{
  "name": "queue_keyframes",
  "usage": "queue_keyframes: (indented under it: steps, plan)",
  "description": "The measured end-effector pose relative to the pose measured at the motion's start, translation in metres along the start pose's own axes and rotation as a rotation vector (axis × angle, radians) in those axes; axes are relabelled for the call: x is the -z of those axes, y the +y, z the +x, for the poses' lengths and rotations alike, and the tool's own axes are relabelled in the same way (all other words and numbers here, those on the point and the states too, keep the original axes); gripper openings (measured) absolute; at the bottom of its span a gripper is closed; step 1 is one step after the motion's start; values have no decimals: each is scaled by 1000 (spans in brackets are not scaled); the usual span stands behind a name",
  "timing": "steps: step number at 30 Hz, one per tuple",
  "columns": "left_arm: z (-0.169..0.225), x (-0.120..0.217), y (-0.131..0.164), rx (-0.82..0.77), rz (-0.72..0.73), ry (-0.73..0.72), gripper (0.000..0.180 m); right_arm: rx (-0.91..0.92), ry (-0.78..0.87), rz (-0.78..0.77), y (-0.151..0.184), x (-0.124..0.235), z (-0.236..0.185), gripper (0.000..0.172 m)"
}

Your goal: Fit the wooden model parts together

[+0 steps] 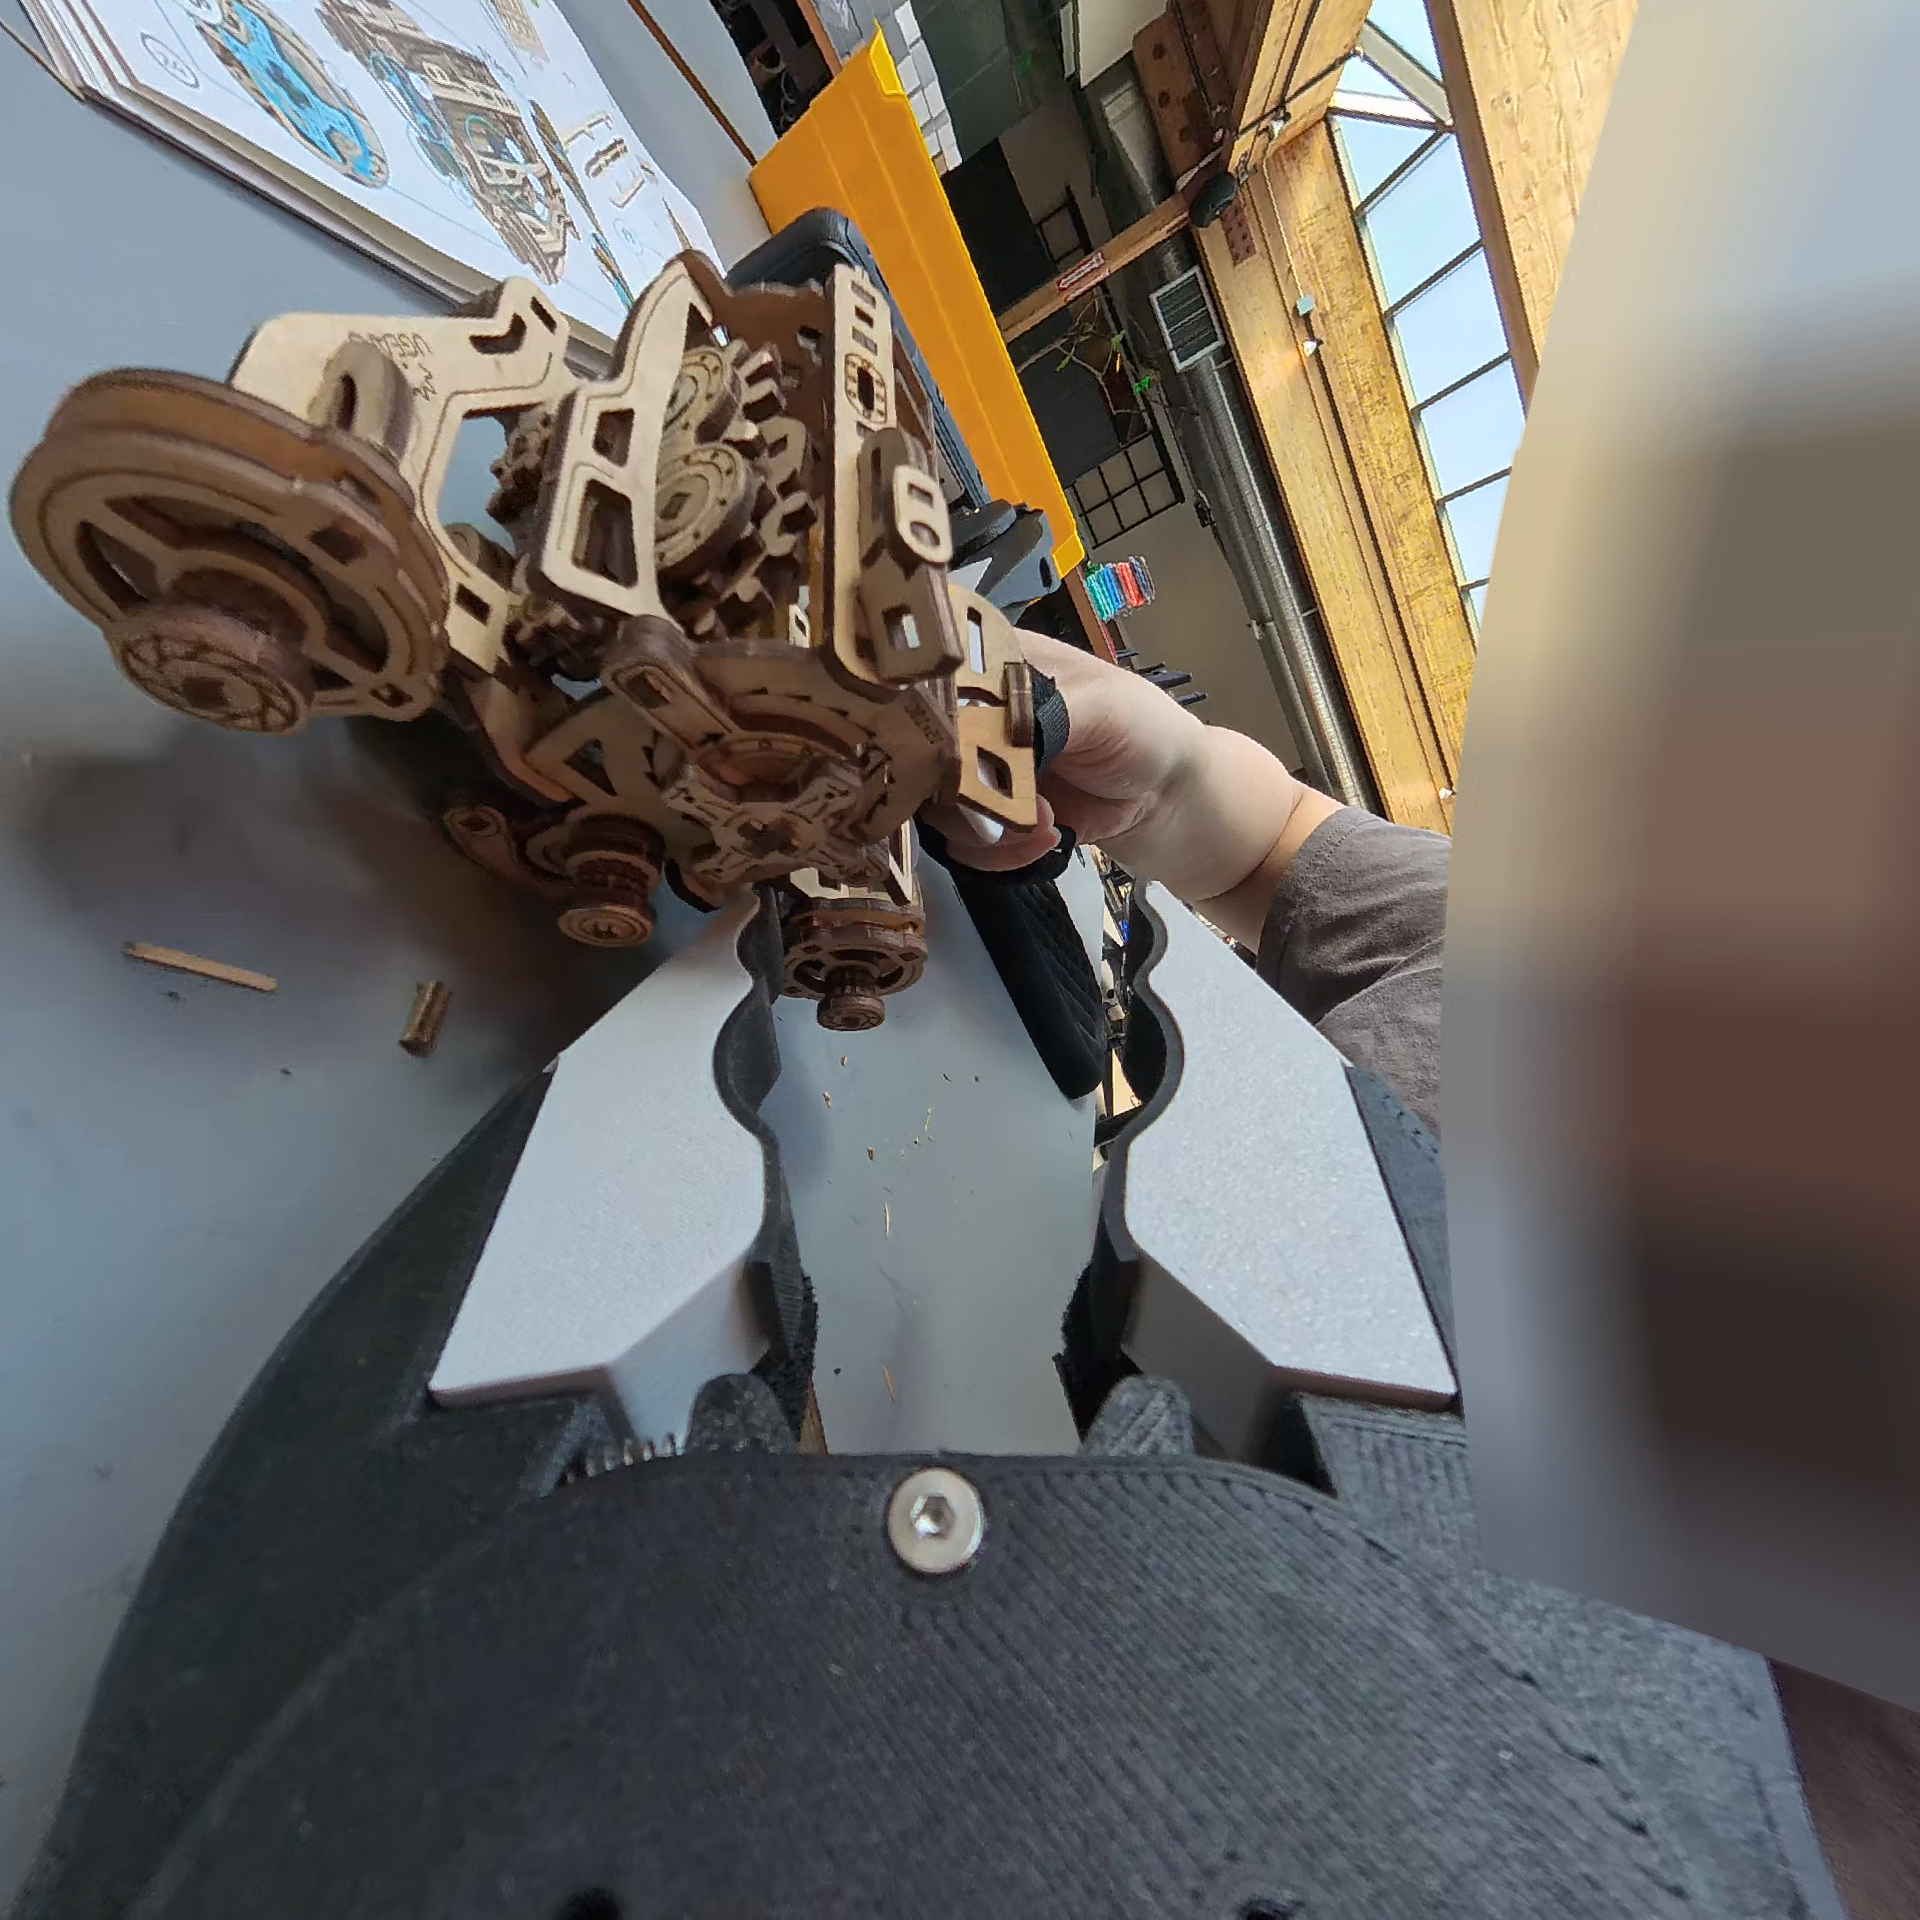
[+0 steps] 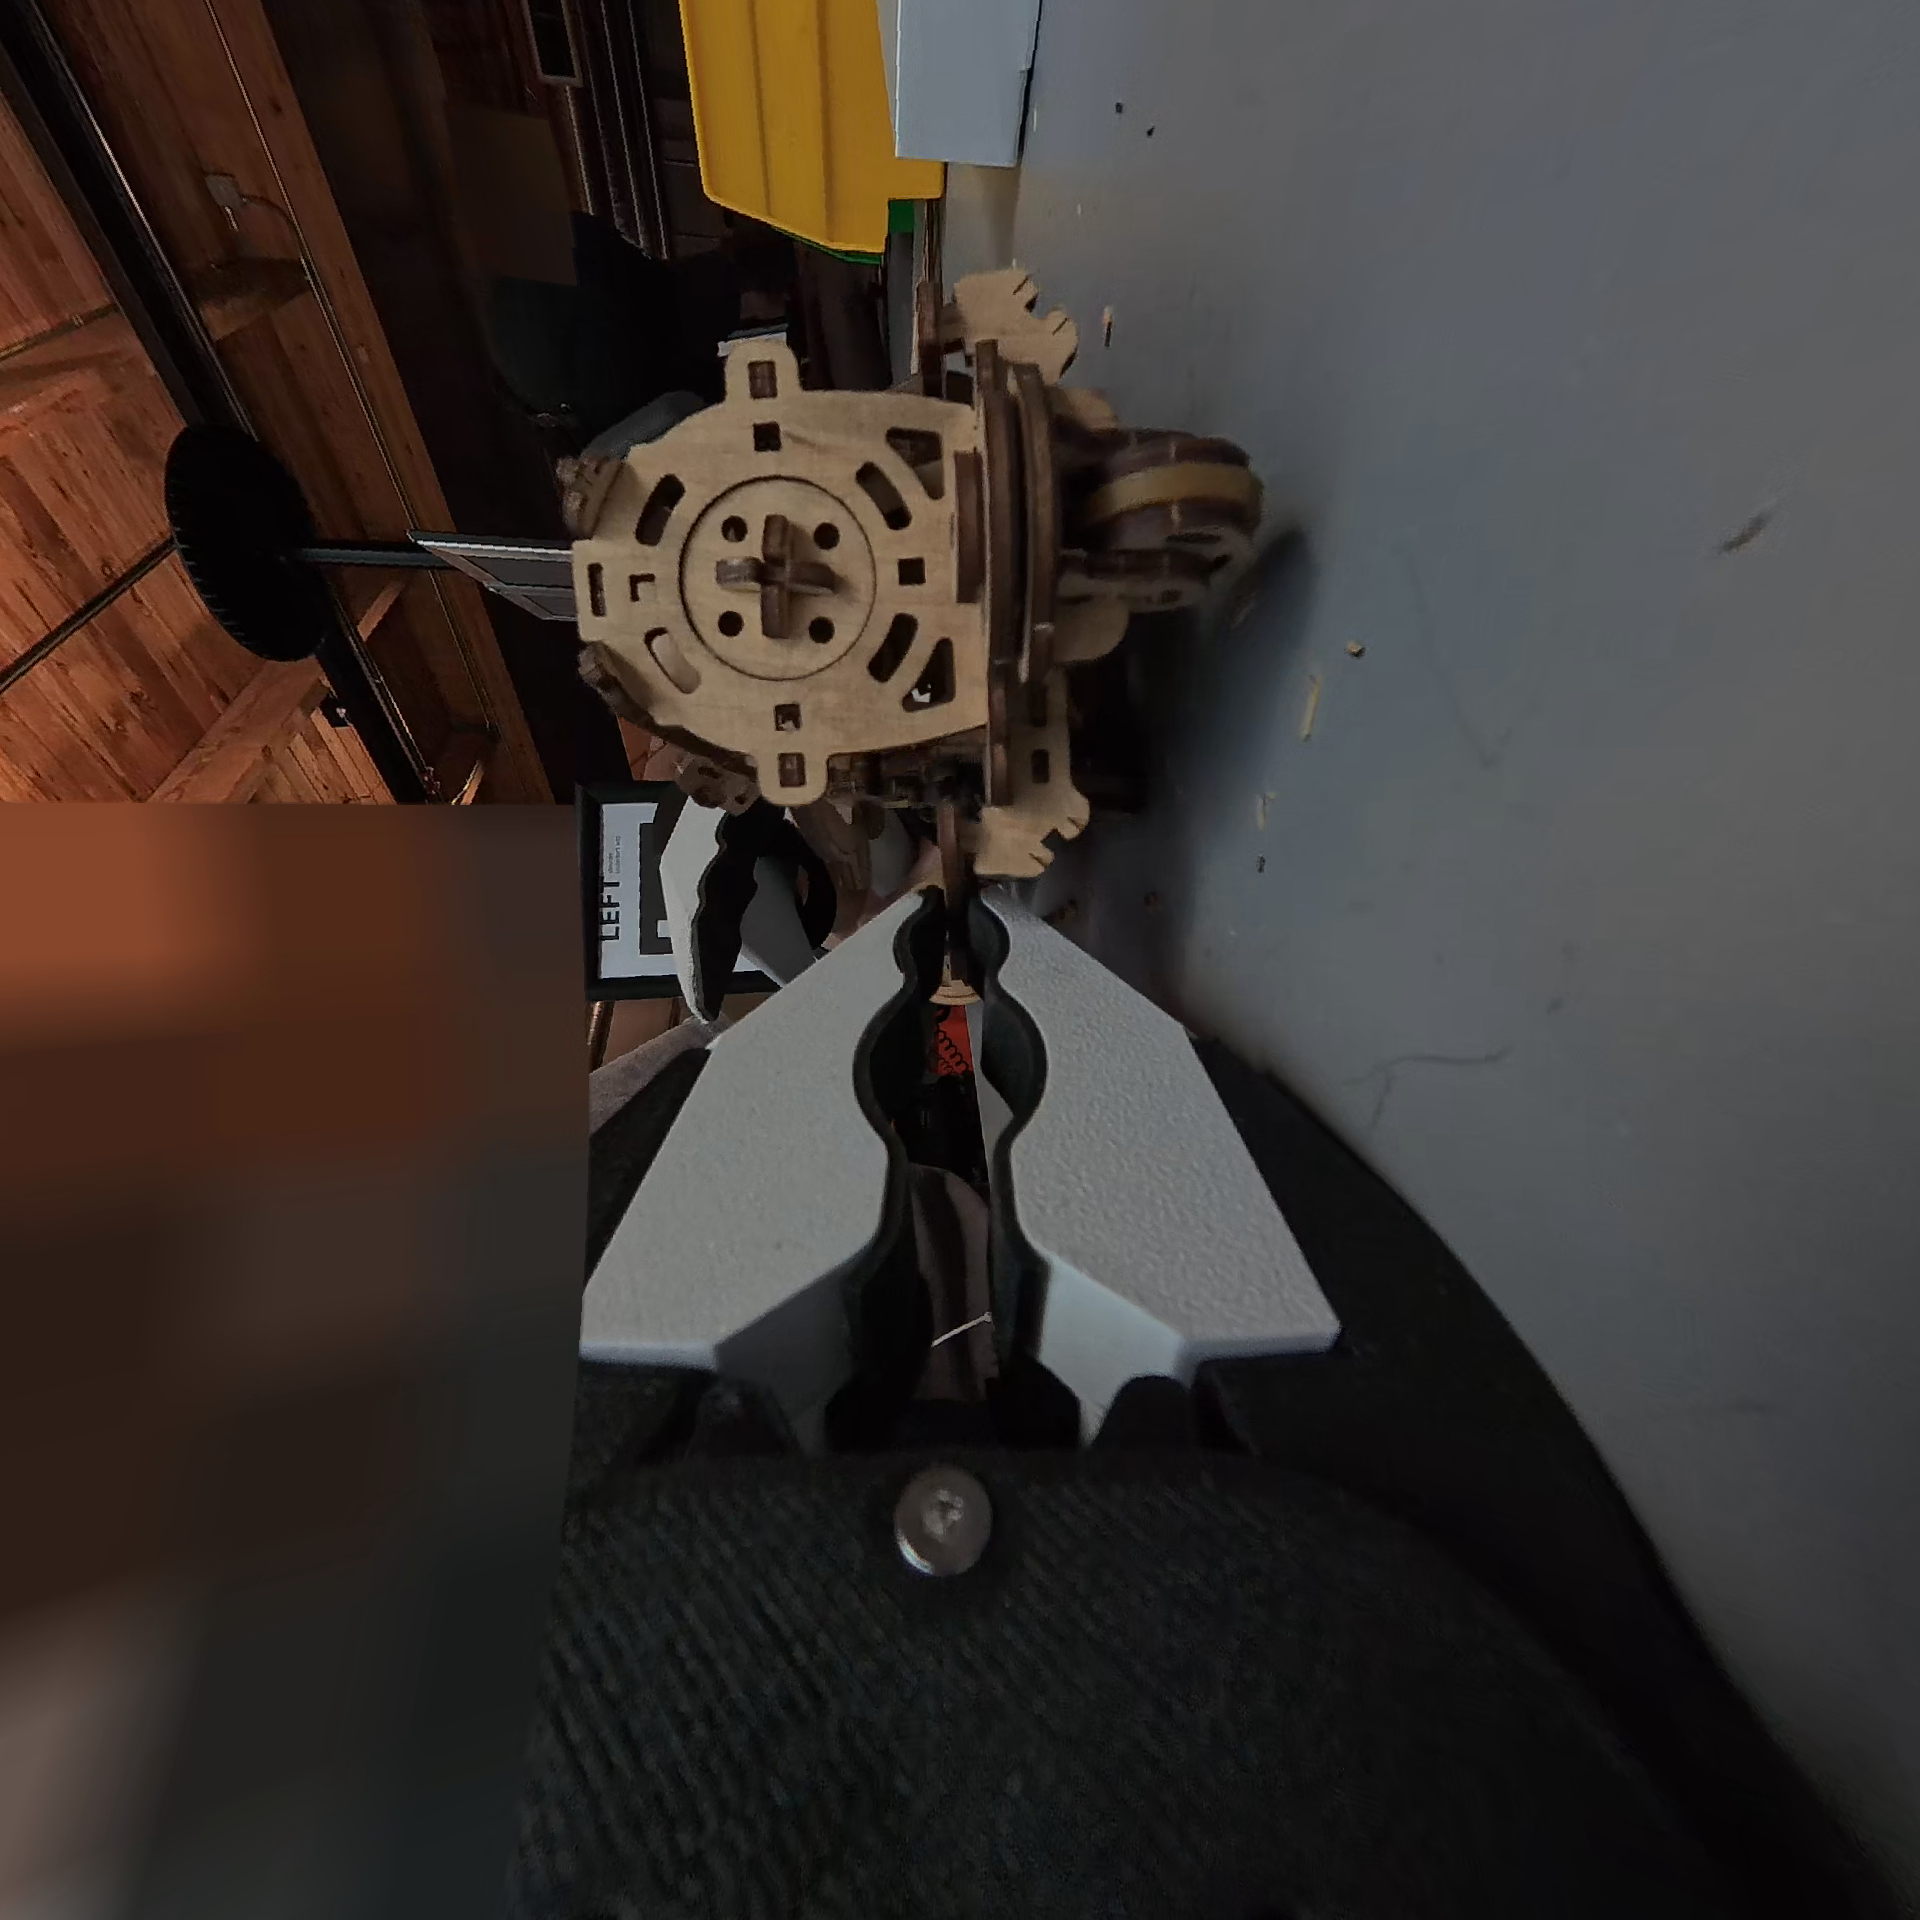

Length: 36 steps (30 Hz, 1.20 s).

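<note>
The wooden model (image 1: pixel 665 623), a cluster of gears, wheels and plates, is held tilted above the grey table (image 1: pixel 208 1195). My left gripper (image 1: pixel 945 925) is open. A small round hub (image 1: pixel 852 951) of the model sits between its fingers, close to one pad, and the other pad stands well apart from it. My right gripper (image 2: pixel 951 920) is shut on a thin wooden plate at the lower edge of the model (image 2: pixel 790 582). In the left wrist view a hand (image 1: pixel 1143 769) on a black handle shows behind the model. The left gripper (image 2: pixel 748 904) shows below the model in the right wrist view.
An instruction sheet (image 1: pixel 364 135) lies on the table at the far left. A yellow bin (image 1: pixel 904 260) stands behind the model and also shows in the right wrist view (image 2: pixel 800 114). A wood sliver (image 1: pixel 197 966) and a small peg (image 1: pixel 426 1018) lie on the table.
</note>
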<state>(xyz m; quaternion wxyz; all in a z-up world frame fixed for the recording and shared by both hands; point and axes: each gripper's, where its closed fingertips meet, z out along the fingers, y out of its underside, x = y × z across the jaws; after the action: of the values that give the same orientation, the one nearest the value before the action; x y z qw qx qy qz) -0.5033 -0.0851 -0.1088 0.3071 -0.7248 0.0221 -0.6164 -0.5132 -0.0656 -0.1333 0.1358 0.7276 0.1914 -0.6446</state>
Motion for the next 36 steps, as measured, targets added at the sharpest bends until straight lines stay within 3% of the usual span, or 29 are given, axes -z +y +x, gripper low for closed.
queue_keyframes:
  steps: [26, 31, 36]
  plan:
    - [-2, -2, -2, 53, 12, 14, 58, 8, 6, -2, -1, 3, 1, 3]
    - [-14, -3, -2, 73, 10, -65, 33, 17, 18, 1, 0, 3, 2, 3]
    - [-20, -3, -3, 92, 14, -95, 24, 6, 13, 2, -1, 4, 2, 3]
